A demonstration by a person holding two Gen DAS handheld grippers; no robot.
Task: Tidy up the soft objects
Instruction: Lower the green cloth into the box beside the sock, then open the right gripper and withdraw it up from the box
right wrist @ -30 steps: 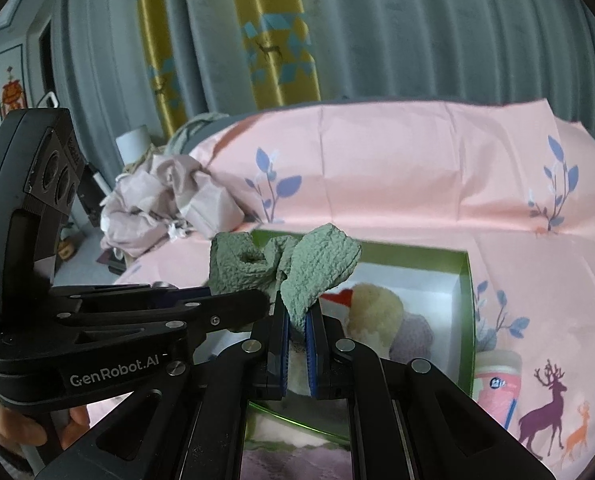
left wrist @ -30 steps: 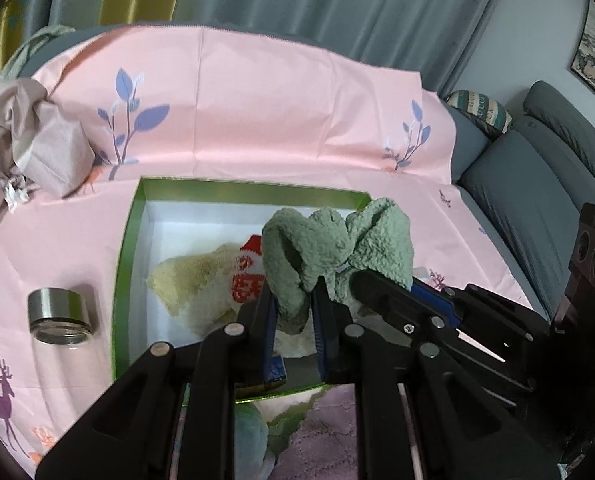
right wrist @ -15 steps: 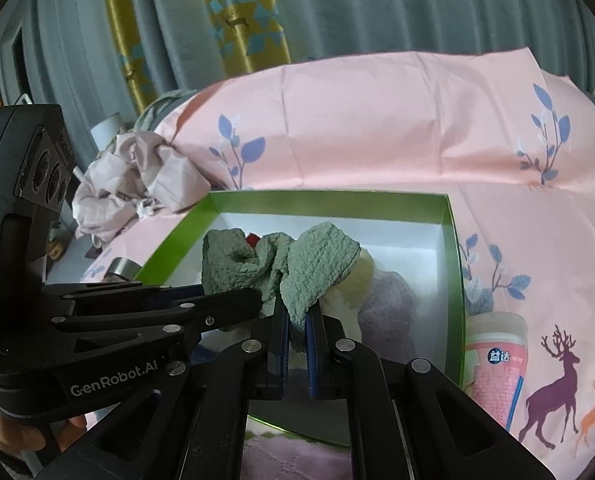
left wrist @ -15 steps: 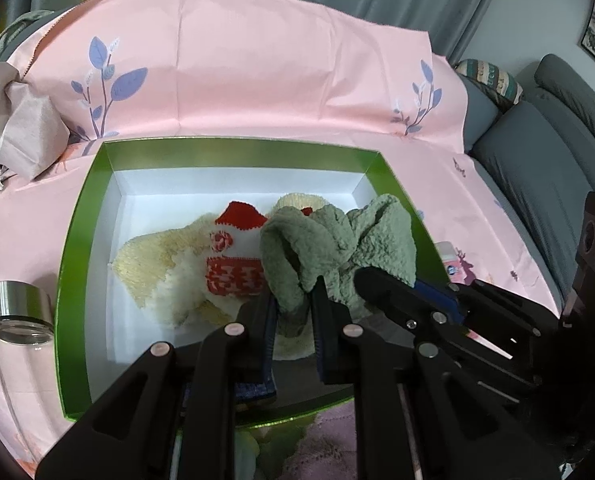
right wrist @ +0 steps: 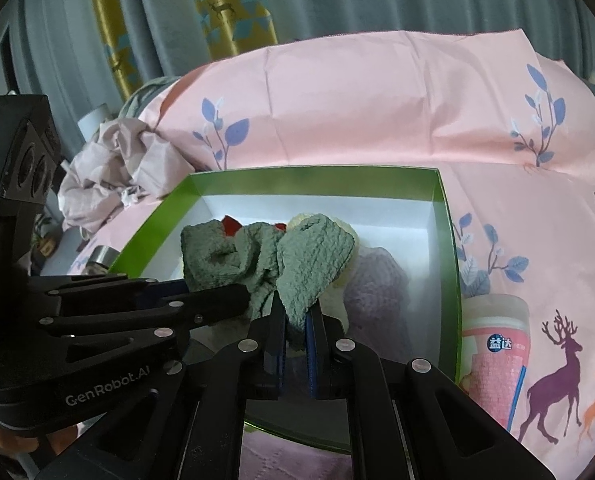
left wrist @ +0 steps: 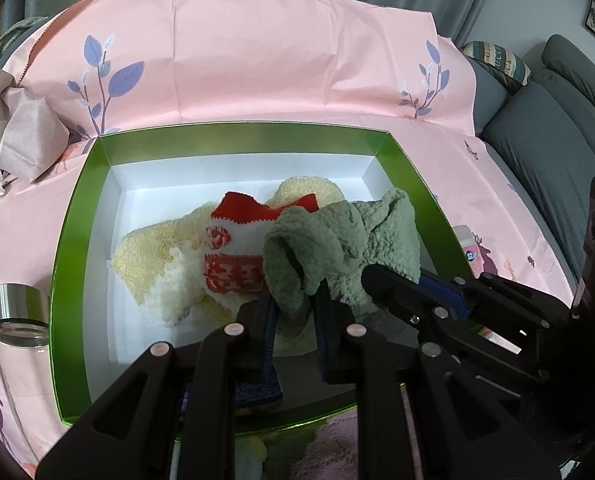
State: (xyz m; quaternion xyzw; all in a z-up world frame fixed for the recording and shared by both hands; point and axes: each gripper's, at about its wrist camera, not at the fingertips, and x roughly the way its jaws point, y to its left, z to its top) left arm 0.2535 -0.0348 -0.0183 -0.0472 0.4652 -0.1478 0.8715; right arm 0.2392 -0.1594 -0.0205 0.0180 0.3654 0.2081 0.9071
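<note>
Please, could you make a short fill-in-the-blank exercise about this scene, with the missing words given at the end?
1. Both claws, the left claw and the right claw, are shut on the ____ fluffy cloth.
2. The box has a ____ rim and a white inside.
3. A glass jar with a metal lid stands to the ____ of the box in the left wrist view.

Missing words: green; green; left

green cloth [left wrist: 349,248]: fuzzy terry, matt | box [left wrist: 73,240]: card, glossy green rim, smooth white inside | yellow towel [left wrist: 149,256]: looped pile, rough | bottle [left wrist: 15,320]: clear glass, brushed-metal cap | left gripper [left wrist: 295,320]: matt black plastic | sheet [left wrist: 257,72]: smooth creased pink cloth
</note>
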